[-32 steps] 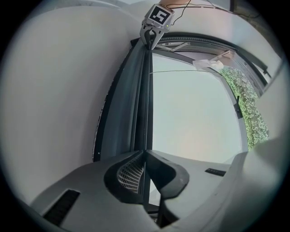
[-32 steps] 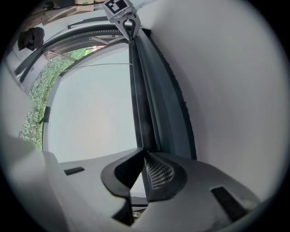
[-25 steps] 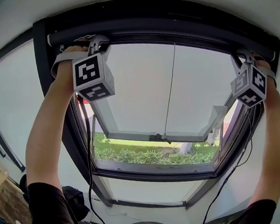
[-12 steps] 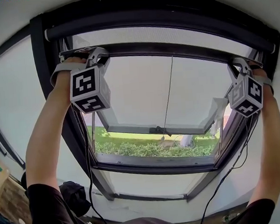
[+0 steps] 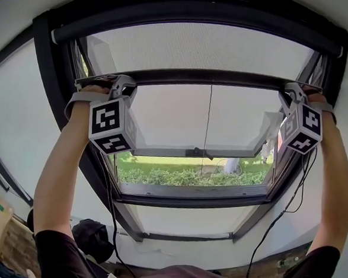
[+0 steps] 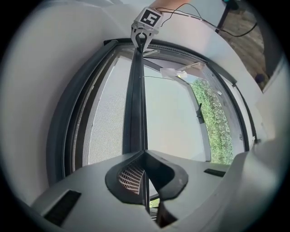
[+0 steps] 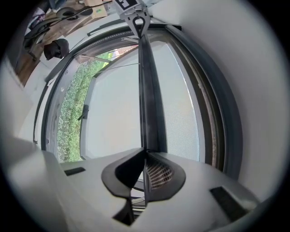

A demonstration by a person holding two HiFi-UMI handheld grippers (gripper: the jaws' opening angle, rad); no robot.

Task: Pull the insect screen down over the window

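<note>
Nearest, the left gripper (image 6: 144, 156) and the right gripper (image 7: 145, 156) each have their jaws pinched together on the thin lip of the dark straight pull bar (image 5: 205, 75) of the grey mesh insect screen (image 5: 197, 47), one near each end, just inside the side rails of the black window frame (image 5: 46, 85). Below the bar the opening lies uncovered down to the frame's bottom edge, with a tilted-out glass sash (image 5: 178, 120) and green plants (image 5: 182, 177) beyond. Only the gripper views show the pads biting the bar, and only the head view shows mesh spanning the top of the opening.
</note>
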